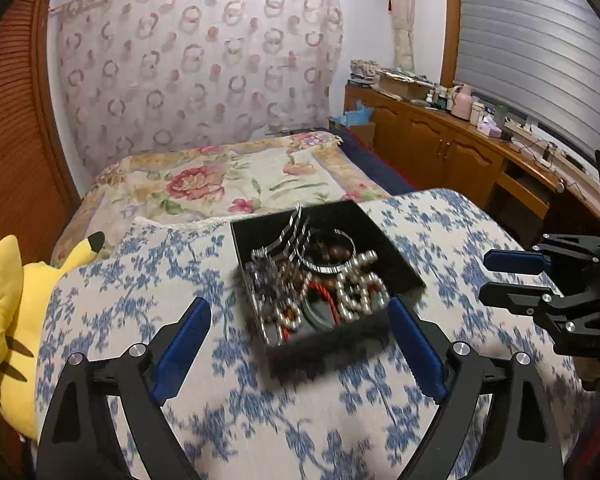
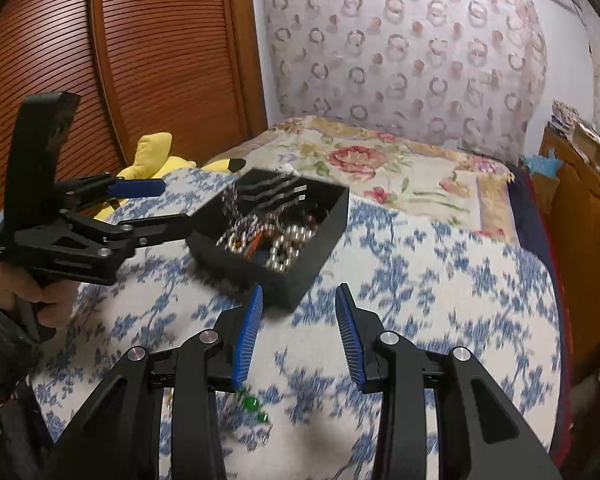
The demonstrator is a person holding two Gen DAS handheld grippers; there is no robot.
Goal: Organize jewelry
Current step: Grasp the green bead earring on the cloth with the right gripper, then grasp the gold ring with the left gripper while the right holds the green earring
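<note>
The black box point(image 1: 324, 272) of tangled beads and bangles sits on the blue-flowered cloth point(image 1: 440, 248), the left gripper point(image 1: 300, 344) wide open before it, the right gripper point(image 2: 298, 334) half-open and empty beside it, so picking out a piece likely comes next.

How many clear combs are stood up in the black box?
3, as far as the blur allows: combs standing side by side at the box's far corner, above the beads. More may lie buried under the jewelry.
</note>
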